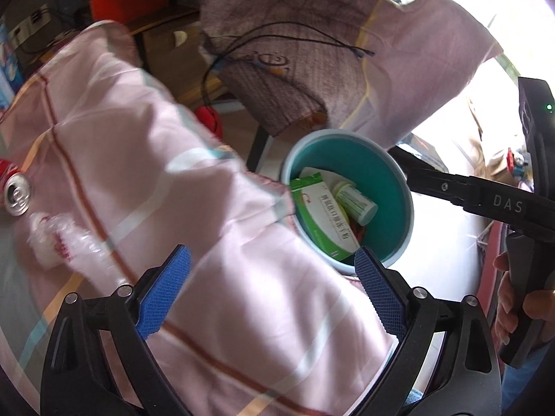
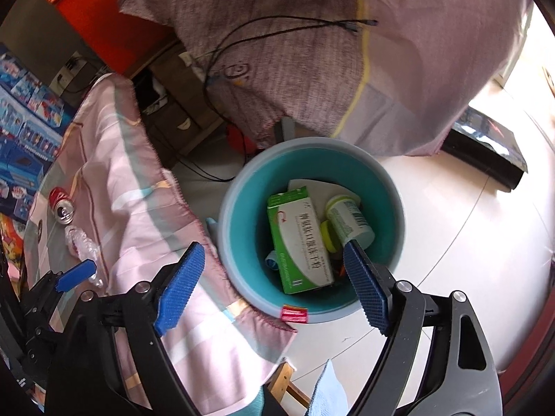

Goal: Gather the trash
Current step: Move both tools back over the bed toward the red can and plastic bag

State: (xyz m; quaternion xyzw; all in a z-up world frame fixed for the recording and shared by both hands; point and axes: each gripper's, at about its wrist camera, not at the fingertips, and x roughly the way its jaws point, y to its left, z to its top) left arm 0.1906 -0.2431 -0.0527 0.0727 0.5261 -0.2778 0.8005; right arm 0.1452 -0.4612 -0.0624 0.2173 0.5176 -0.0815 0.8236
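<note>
Two blue-padded fingers of the left claw [image 1: 274, 294] are seen spread wide in the left wrist view, with nothing between them, above a pink striped quilt [image 1: 145, 159] that covers the bed. To the left on the quilt a red drink can [image 1: 15, 194] is lying on its side, with a crumpled clear plastic wrapper [image 1: 59, 242] just beside it. At the quilt's edge a teal bin [image 1: 367, 173] is standing on the pale floor; a green and white medicine box [image 1: 322, 222] and a small white bottle [image 1: 355, 204] are held inside it. A hand [image 1: 520, 308] gripping a dark handle is visible at the right edge. In the right wrist view the right claw [image 2: 274, 291] is shown spread open and empty over the bin [image 2: 239, 215], its jaws having been parting; the medicine box [image 2: 298, 242] and bottle [image 2: 350, 222] are seen lying in the bin below. The can [image 2: 62, 204] and wrapper [image 2: 81, 242] are seen on the quilt [image 2: 138, 208] at the left, well apart from the bin, and a blue fingertip of the left claw [image 2: 76, 274] is seen near the wrapper
</note>
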